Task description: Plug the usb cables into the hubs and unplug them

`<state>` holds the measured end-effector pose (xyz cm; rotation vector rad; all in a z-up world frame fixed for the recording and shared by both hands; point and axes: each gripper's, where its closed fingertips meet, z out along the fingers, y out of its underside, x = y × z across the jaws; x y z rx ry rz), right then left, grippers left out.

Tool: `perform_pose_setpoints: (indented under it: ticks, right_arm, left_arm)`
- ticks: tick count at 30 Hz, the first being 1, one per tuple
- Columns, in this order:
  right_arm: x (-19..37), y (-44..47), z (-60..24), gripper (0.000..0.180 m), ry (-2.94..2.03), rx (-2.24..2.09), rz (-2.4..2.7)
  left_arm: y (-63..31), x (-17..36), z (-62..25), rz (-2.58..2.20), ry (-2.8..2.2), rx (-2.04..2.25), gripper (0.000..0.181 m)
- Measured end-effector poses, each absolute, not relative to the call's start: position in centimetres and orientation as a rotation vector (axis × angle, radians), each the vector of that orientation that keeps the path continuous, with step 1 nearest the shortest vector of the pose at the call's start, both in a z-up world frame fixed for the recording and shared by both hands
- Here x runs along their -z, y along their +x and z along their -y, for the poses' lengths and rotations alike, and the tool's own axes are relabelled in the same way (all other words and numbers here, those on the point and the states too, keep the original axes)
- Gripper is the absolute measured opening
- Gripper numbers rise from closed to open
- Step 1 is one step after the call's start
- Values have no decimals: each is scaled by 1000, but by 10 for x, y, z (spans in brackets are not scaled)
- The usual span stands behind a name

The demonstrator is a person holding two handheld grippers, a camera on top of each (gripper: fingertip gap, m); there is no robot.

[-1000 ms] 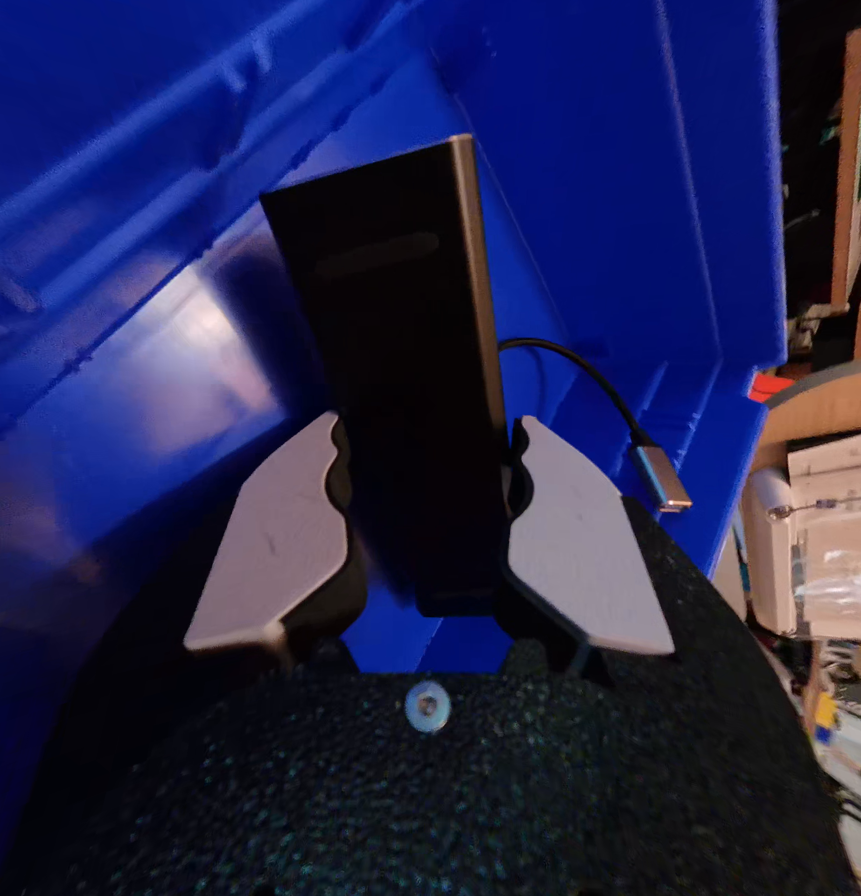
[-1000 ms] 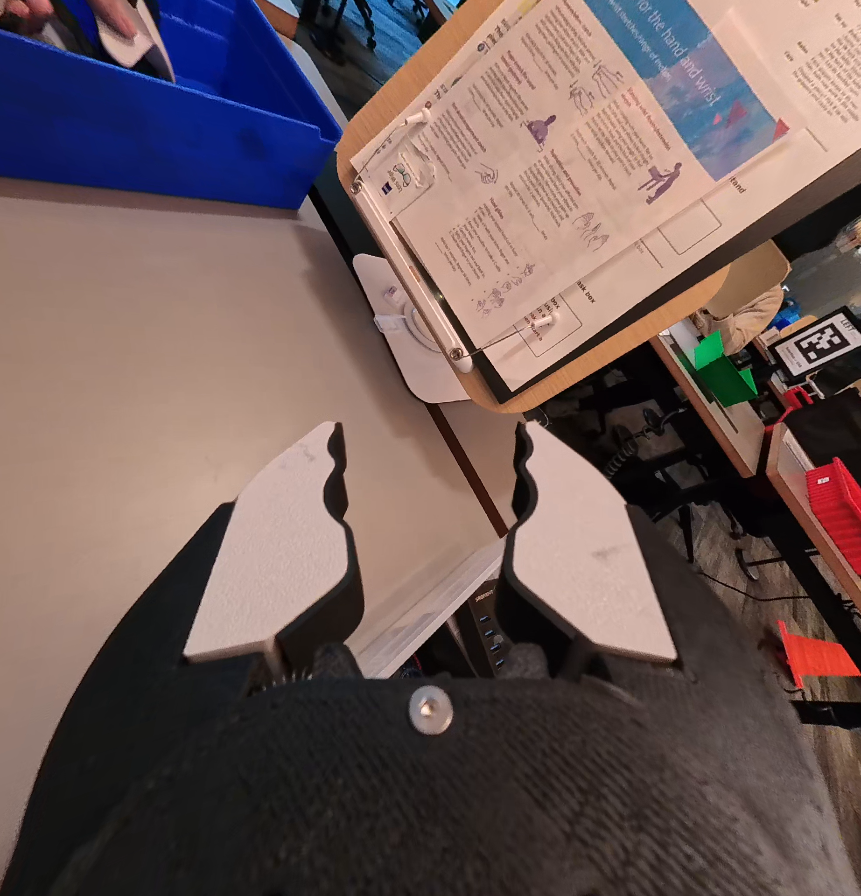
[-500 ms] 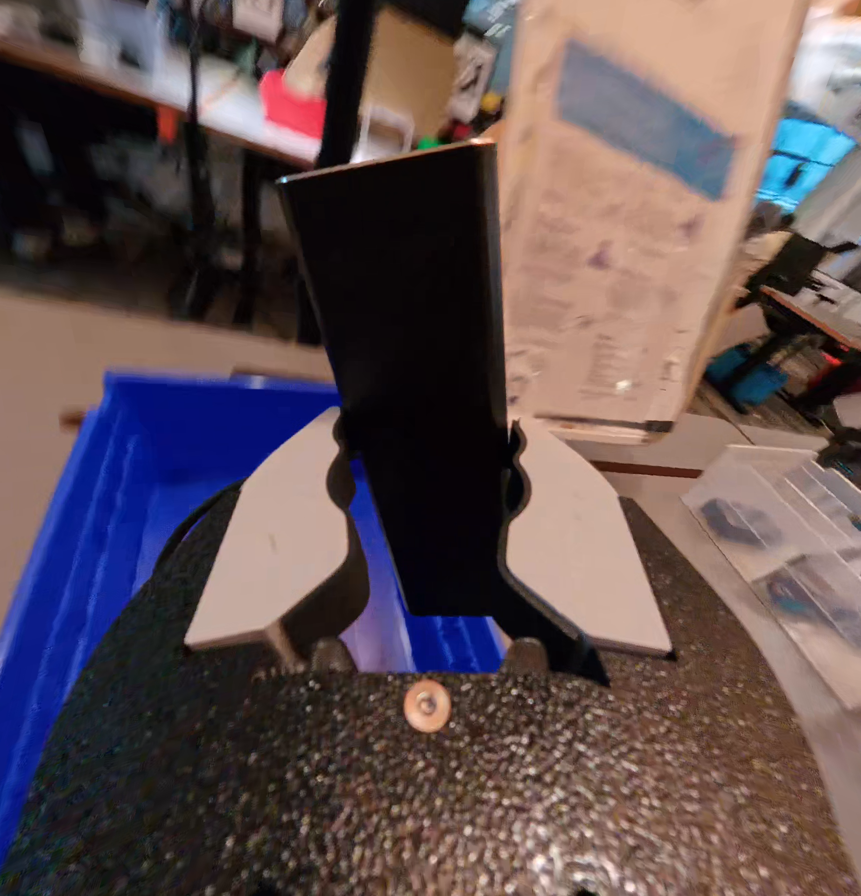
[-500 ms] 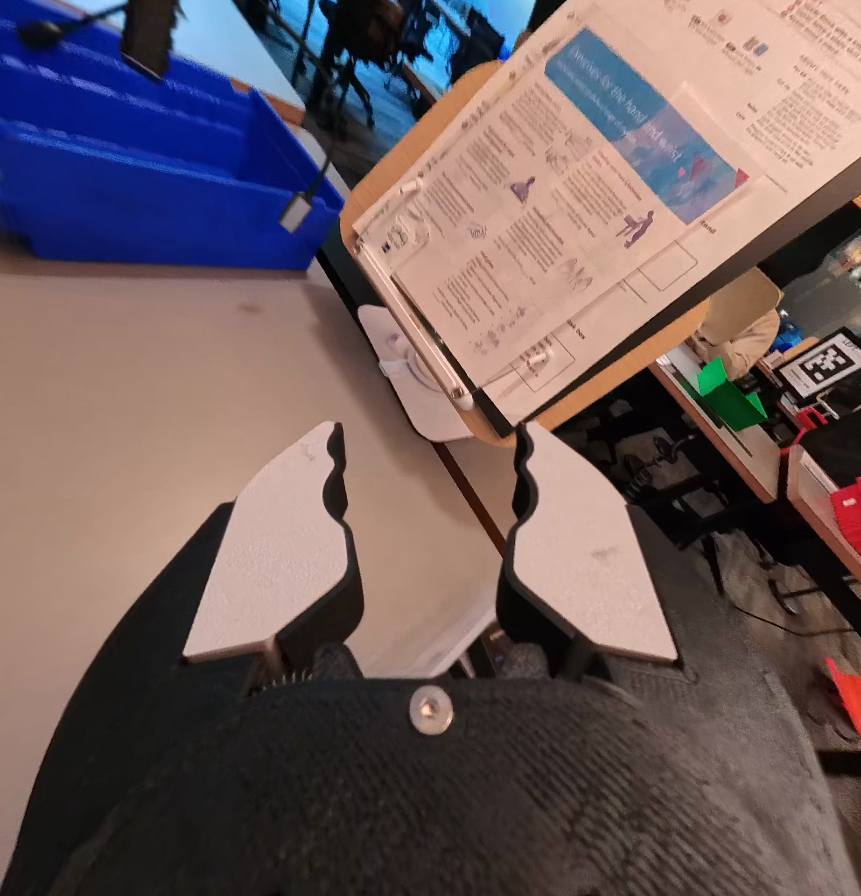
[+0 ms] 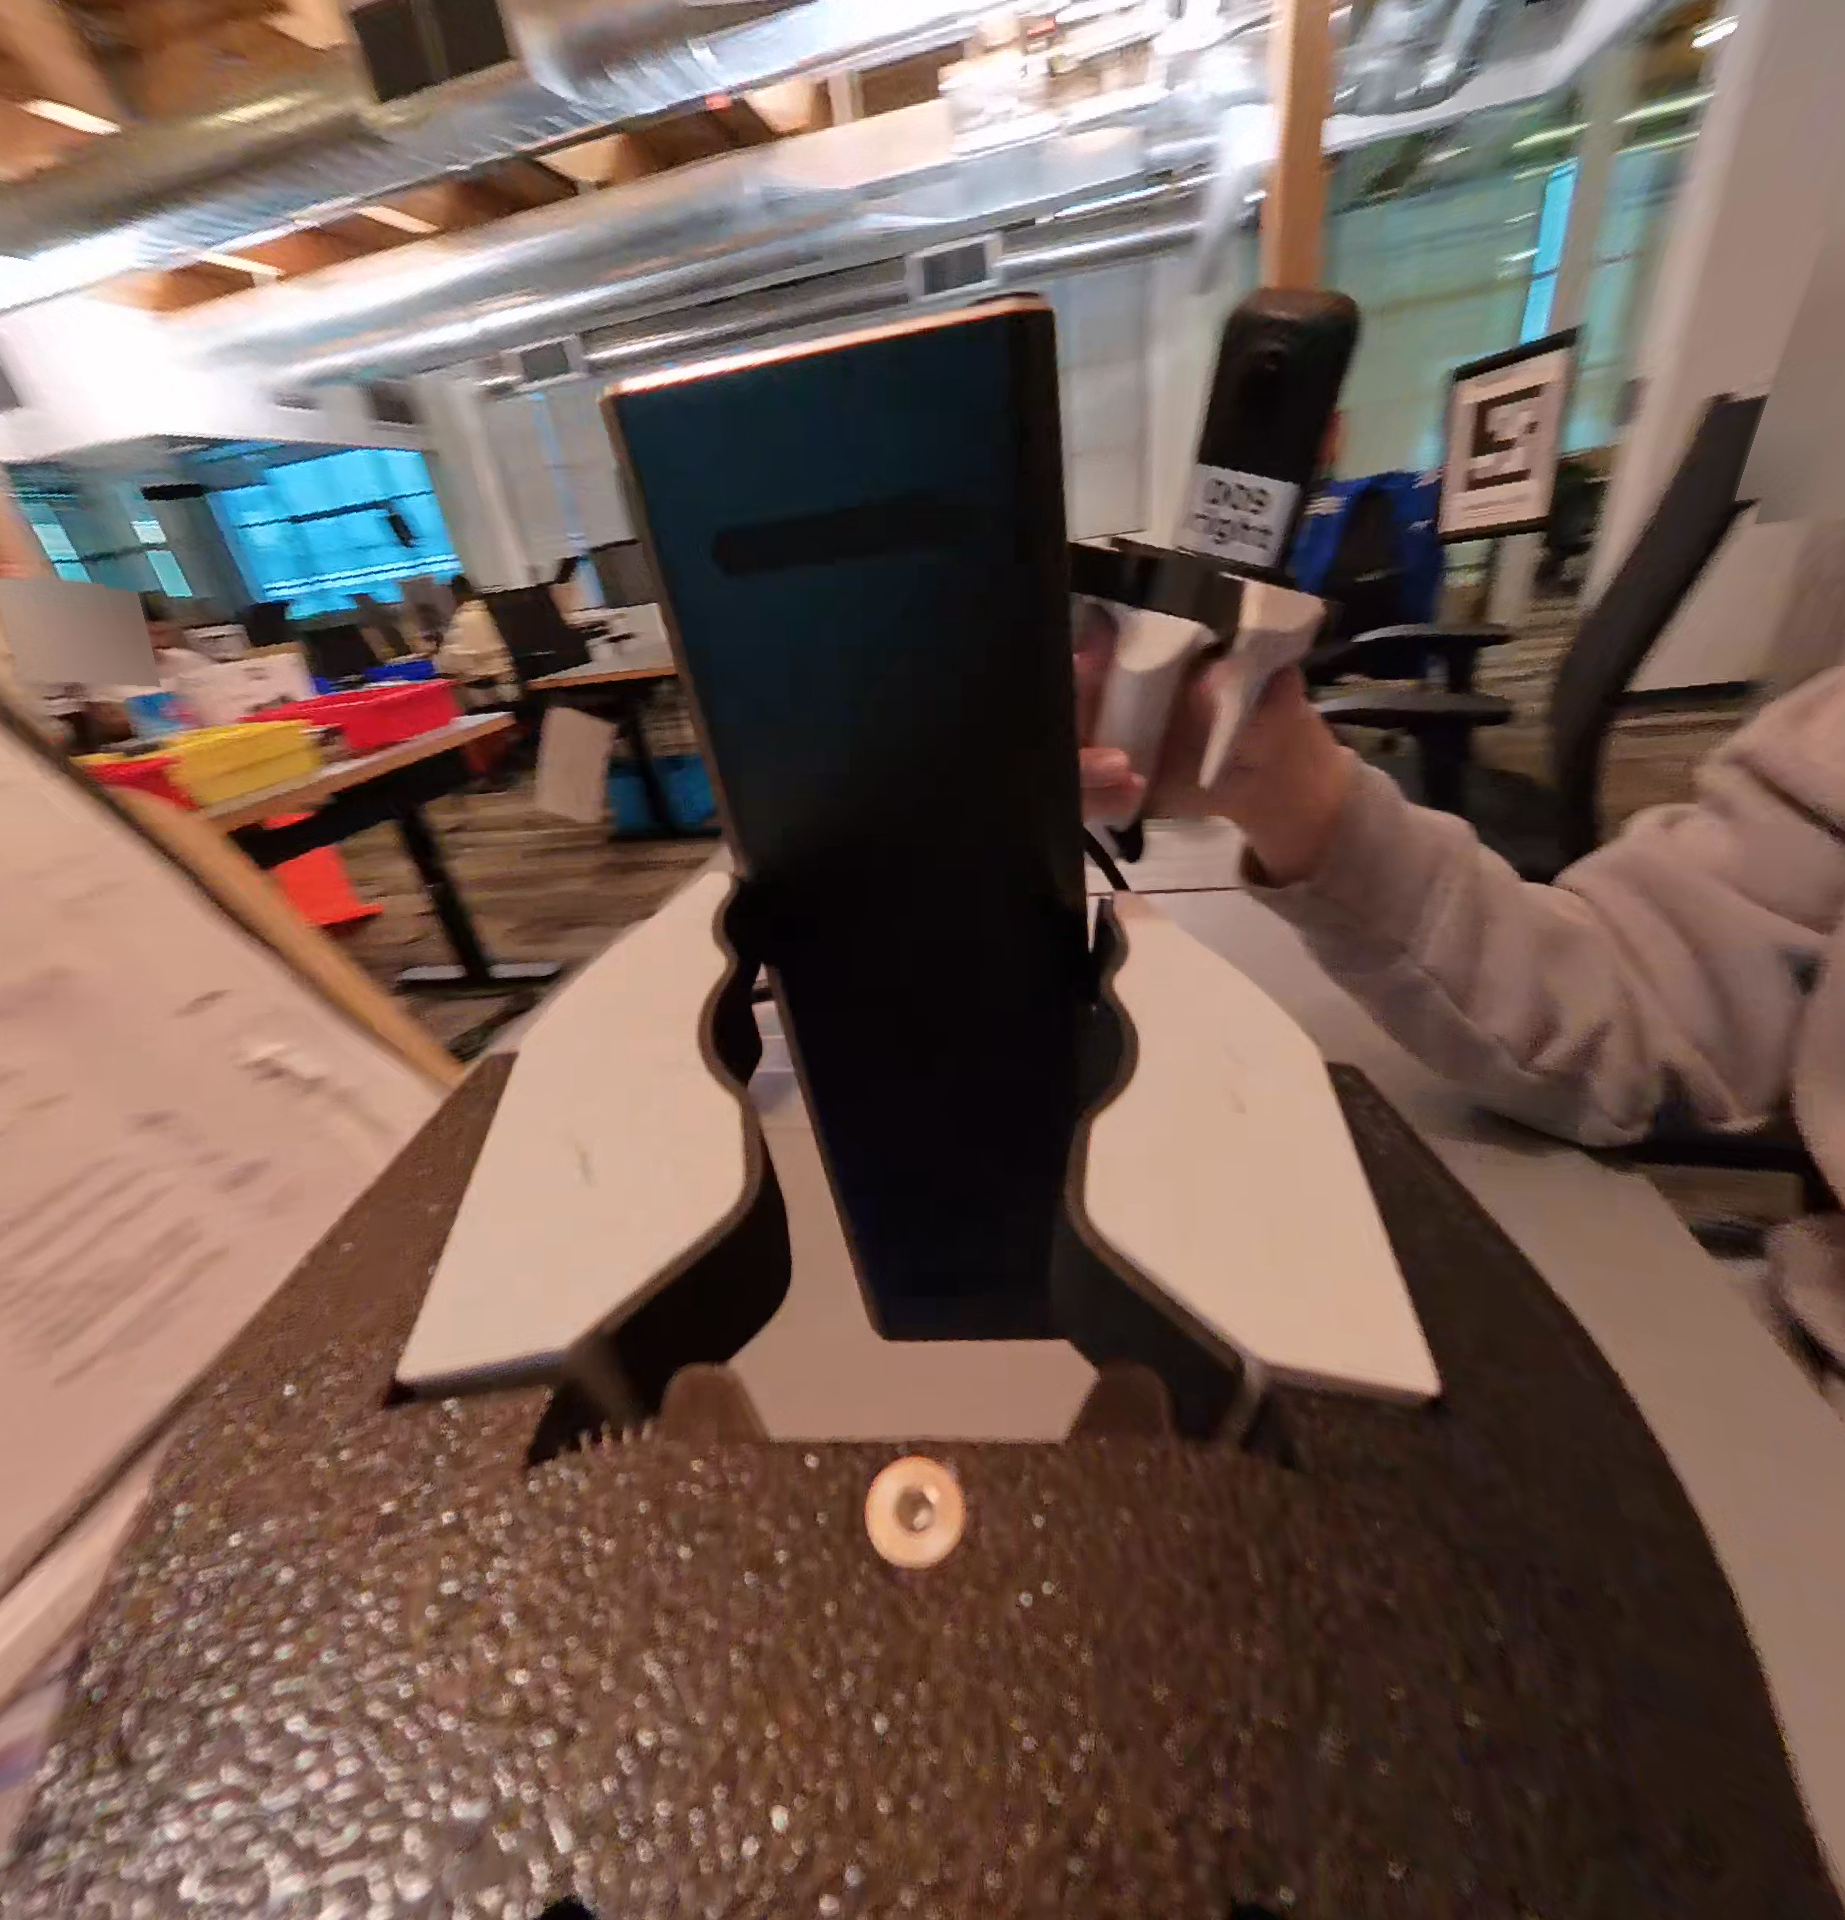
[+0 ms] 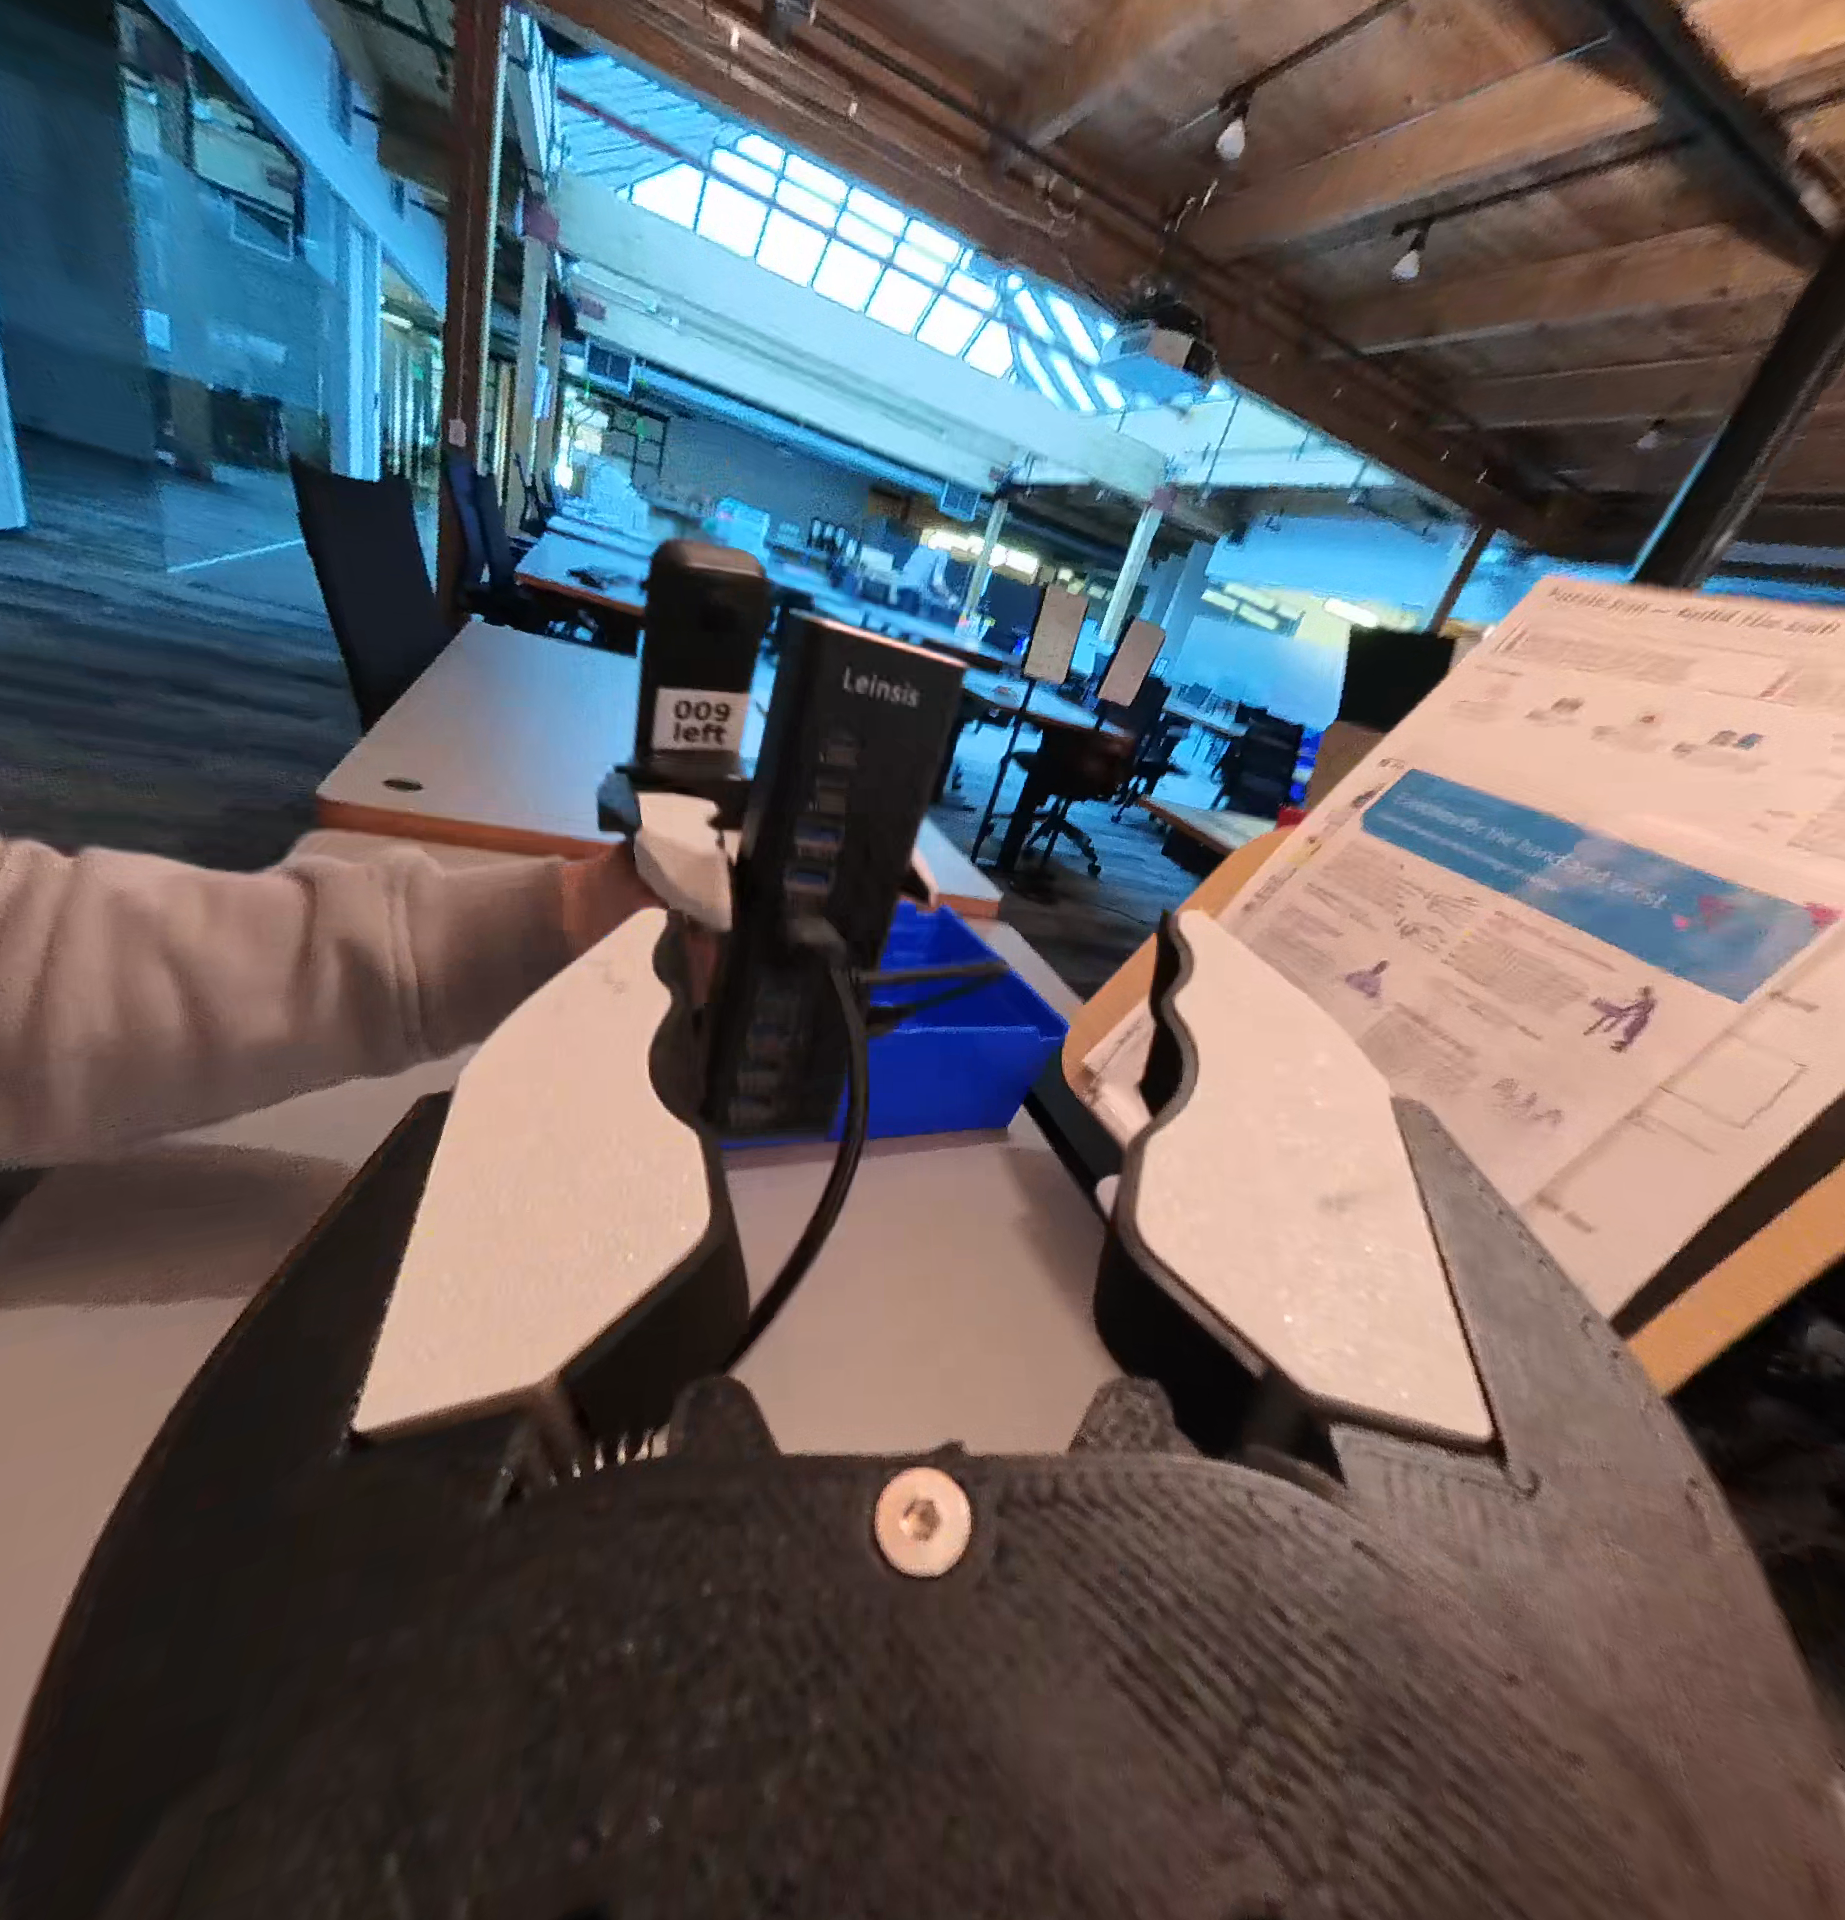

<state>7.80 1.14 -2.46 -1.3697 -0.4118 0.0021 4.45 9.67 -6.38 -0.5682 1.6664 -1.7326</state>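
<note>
While the open workroom stretches off behind, the pale desk (image 6: 928, 1278) carries a blue bin (image 6: 959, 1049) at its far edge and a tilted board with printed sheets (image 6: 1583, 935) off to the right. Above the desk, the left gripper (image 5: 913, 925) holds a dark usb hub (image 5: 887, 831) upright in the air, its fingers (image 5: 606, 1164) closed firmly on the hub's two long sides, gripping low so that most of the body rises beyond the tips. Seen from the right wrist view, the hub's row of ports faces the right gripper (image 6: 913, 997), and a thin black cable (image 6: 840, 1174) hangs from the hub's lower part down toward the desk. The right gripper's fingers (image 6: 554, 1174) are spread wide and hold nothing; the hub stands beyond their tips, near but apart, nearer the left-hand finger. To my eye this is the presenting step: the hub is lifted clear and turned ready, and no plug is yet in hand. Next, I judge, the right gripper must fetch a cable end, pinch it squarely, and line it with a port, while the left keeps the hub steady against the push.
</note>
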Motion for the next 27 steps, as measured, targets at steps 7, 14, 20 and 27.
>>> perform_pose_setpoints:
  ticks: [7,14,20,27]
  right_arm:
    - [64,58,-49,71,-1532,-133,428]
    - [96,66,-62,63,-1686,24,486]
    - [107,64,-71,60,-1661,-159,480]
    - [98,80,-71,60,-1632,-209,394]
  left_arm:
    - [69,113,-37,-1756,-404,1940,62]
    - [79,138,-30,-1826,-363,1902,62]
    - [82,146,-38,-1846,-356,1835,62]
    - [96,142,-42,-1829,-546,1829,59]
